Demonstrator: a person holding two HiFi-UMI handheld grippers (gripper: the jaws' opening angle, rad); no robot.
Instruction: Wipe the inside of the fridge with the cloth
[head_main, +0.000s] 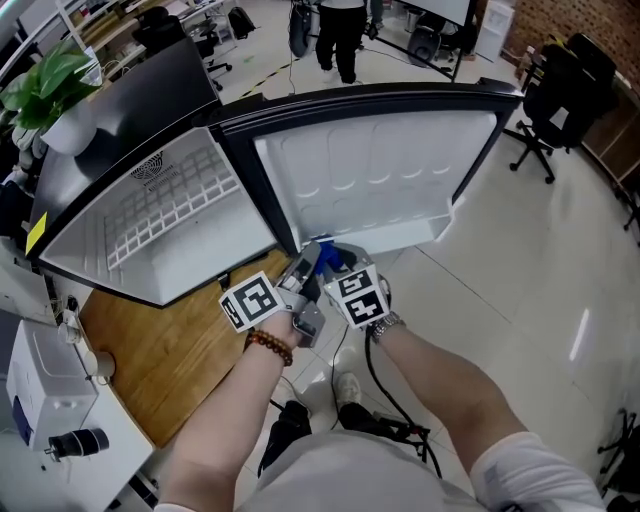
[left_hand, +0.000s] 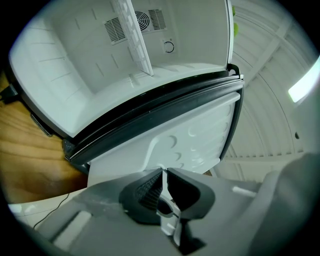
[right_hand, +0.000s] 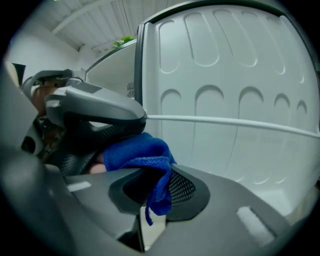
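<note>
- A glossy pale floor (head_main: 560, 250) of an office room is seen behind a small black-cased fridge with a white interior (head_main: 190, 265), which stands open on a brown wooden desk (head_main: 150, 365); its white moulded door (head_main: 380, 170) is swung out to the right
- The blue terry cloth (right_hand: 142, 152) is clamped in the right claw (right_hand: 159, 184), low in front of the door's inner face, and a fold hangs down between the jaws
- The left claw (left_hand: 165, 174) is drawn almost together, with only a slit left and nothing between its jaws
- For a good wipe, the cloth should be carried left into the cavity, pressed flat against a wall and swept in overlapping strokes; the white wire shelf (head_main: 180, 205) should be worked around, and the cloth gripped firmly so that it is not dragged out
- The cavity's lower part is cut off by the casing and the hands in the head view; whether the left claw touches the cloth cannot be told, and no dirt can be made out
</note>
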